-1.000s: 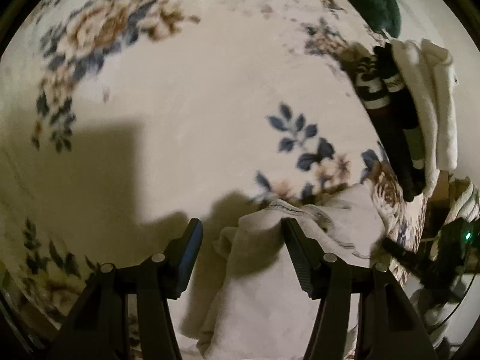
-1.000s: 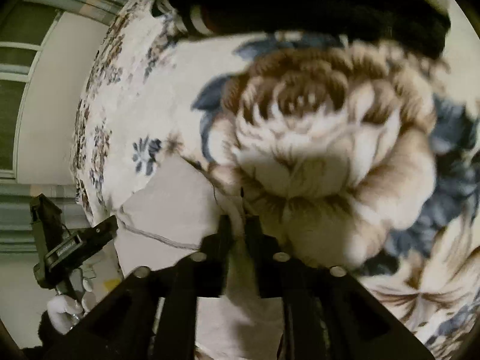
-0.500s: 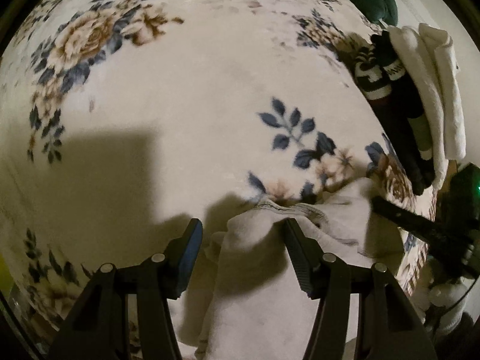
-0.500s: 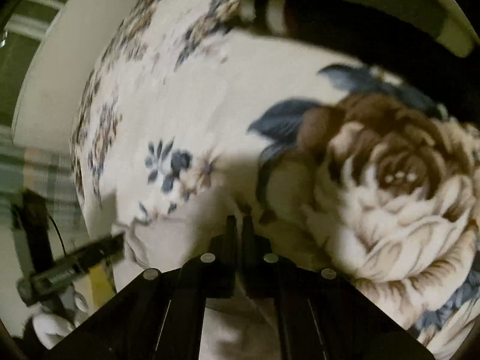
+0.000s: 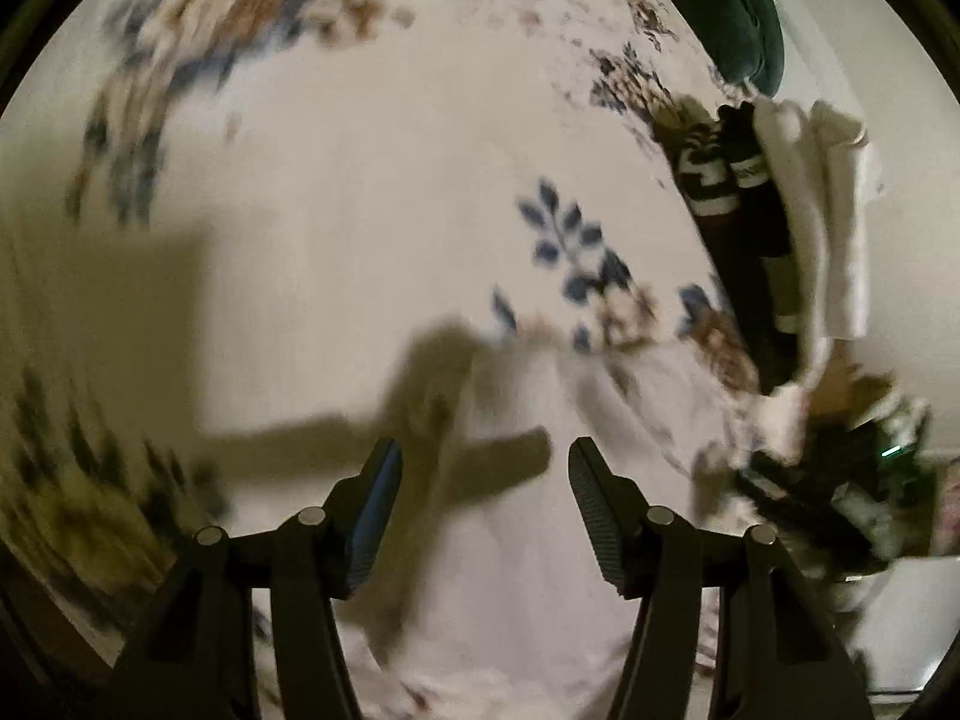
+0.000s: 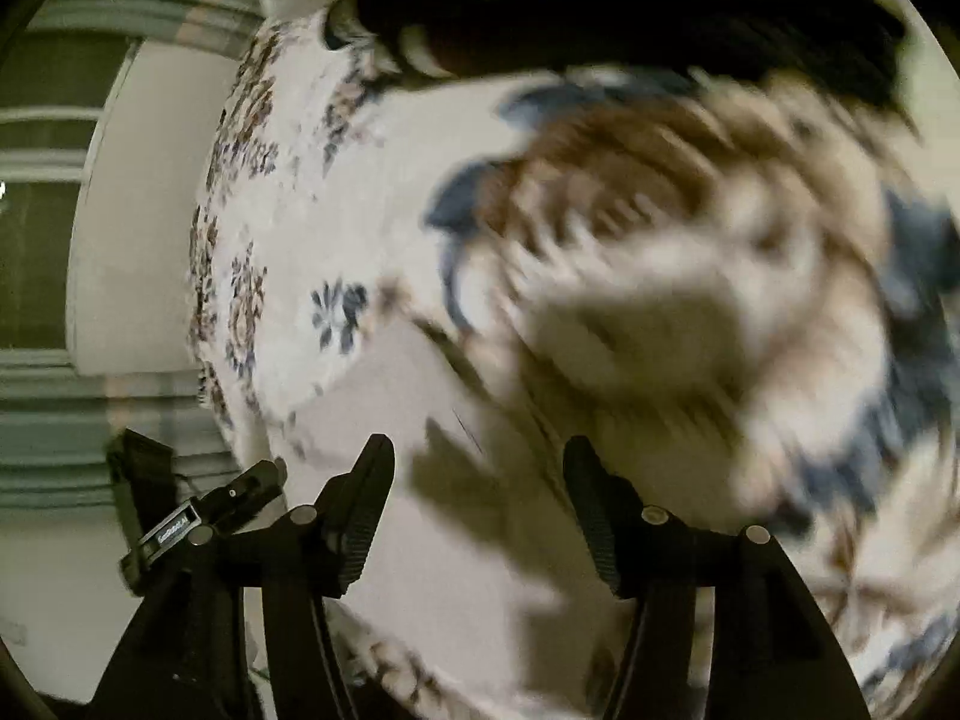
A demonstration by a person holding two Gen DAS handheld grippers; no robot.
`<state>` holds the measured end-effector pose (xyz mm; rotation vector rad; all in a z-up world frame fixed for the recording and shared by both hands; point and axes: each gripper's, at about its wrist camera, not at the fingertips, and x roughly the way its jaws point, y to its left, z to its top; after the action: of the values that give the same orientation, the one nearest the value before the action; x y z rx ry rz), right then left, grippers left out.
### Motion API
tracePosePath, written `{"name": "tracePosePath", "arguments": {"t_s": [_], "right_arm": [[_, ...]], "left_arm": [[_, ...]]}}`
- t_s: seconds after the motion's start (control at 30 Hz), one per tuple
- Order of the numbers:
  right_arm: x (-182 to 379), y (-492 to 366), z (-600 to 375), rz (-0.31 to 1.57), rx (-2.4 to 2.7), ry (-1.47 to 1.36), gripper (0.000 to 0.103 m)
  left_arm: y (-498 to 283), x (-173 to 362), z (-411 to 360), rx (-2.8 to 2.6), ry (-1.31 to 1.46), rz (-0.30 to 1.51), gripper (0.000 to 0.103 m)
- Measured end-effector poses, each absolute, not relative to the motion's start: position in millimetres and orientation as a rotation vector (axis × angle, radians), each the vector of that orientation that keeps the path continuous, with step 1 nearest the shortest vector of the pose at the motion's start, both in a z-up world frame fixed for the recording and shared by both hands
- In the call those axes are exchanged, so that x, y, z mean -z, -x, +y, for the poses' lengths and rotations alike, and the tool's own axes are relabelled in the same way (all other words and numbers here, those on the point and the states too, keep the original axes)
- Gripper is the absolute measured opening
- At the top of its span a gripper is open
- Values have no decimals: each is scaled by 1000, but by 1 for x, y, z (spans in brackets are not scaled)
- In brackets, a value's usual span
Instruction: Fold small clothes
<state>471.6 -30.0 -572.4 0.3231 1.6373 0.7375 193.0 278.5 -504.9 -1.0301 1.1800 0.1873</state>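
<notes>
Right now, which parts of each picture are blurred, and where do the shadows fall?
Left wrist view: the white cloth and floral blanket are smeared by motion, the open left gripper stays sharp, its dark shadow lying on cloth and blanket. Right wrist view: the big brown rose is heavily blurred; the open right gripper is crisp, its shadow on the cloth.

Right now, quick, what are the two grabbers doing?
Left gripper: open, holding nothing, over the white cloth.
Right gripper: open, holding nothing, above the same cloth.
</notes>
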Motion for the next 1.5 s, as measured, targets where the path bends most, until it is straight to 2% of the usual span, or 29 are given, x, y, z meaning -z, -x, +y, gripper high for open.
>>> {"name": "tracePosePath", "arguments": {"t_s": [0.23, 0.37, 0.4, 0.43, 0.47, 0.53, 0.6, 0.7, 0.9, 1.1, 1.3, 1.5], "right_arm": [[634, -428, -69, 1845, -781, -478, 64], [654, -410, -59, 1882, -838, -589, 64], [656, -407, -56, 1879, -848, -594, 64], [658, -404, -53, 1869, -858, -613, 63], [659, -402, -51, 1862, -861, -635, 61], [659, -399, -50, 1848, -868, -678, 28], [656, -397, -50, 1821, -860, -699, 21], [644, -390, -52, 1776, -852, -687, 18], [599, -383, -60, 1682, -847, -673, 16], [521, -400, -80, 1563, -841, -692, 16], [423, -446, -97, 1395, -813, -719, 16], [339, -527, -107, 1208, -789, -756, 15]], "left_arm": [[-174, 557, 255, -69, 1233, 1199, 56], [-180, 550, 249, -65, 1185, 1175, 55], [-182, 546, 247, -64, 1160, 1166, 54], [-183, 541, 246, -61, 1138, 1150, 40], [-183, 537, 245, -52, 1125, 1139, 26], [-187, 532, 242, -53, 1097, 1129, 21], [-187, 523, 241, -58, 1069, 1106, 17], [-187, 509, 240, -64, 1047, 1087, 13], [-197, 460, 242, -30, 1003, 1033, 10], [-234, 395, 241, 67, 917, 1018, 10], [-305, 314, 242, 192, 839, 973, 10], [-425, 225, 234, 312, 717, 883, 10]]}}
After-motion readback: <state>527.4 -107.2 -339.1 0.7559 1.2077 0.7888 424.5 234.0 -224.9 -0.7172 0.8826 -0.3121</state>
